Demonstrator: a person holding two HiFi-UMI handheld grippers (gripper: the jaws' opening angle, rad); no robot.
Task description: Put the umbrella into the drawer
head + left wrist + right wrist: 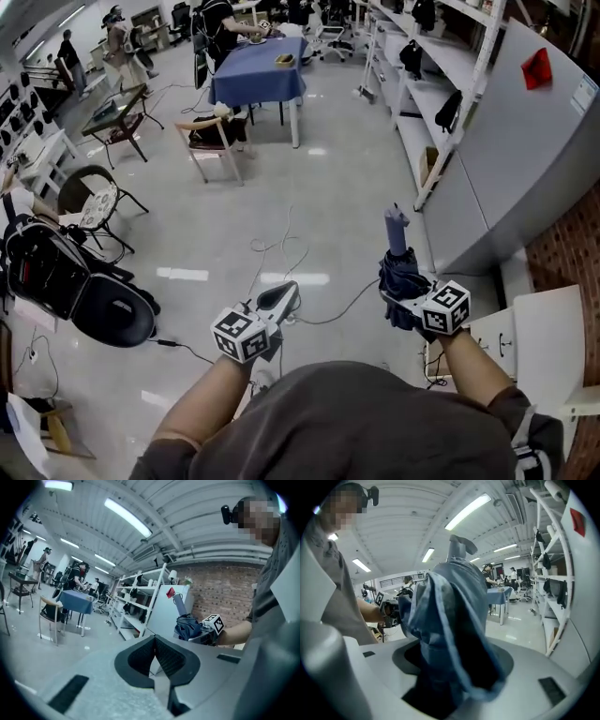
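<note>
My right gripper (pixel 410 300) is shut on a folded dark-blue umbrella (pixel 400 274), held upright with its grey-blue handle (pixel 395 228) pointing away from me. In the right gripper view the umbrella (pixel 450 616) fills the space between the jaws and hides the pads. My left gripper (pixel 284 298) hangs beside it to the left, shut, with nothing in it; its dark pads (pixel 165 658) meet at the tip. From the left gripper view the umbrella (pixel 187 624) shows to the right. A low white unit (pixel 548 342) stands at my lower right; I cannot make out a drawer.
A tall grey cabinet (pixel 530 150) and white shelving (pixel 441 66) line the right side. A blue-covered table (pixel 258 73), a wooden chair (pixel 214 141) and people stand at the back. Black bags (pixel 80 286) sit at the left. Cables (pixel 281 253) cross the glossy floor.
</note>
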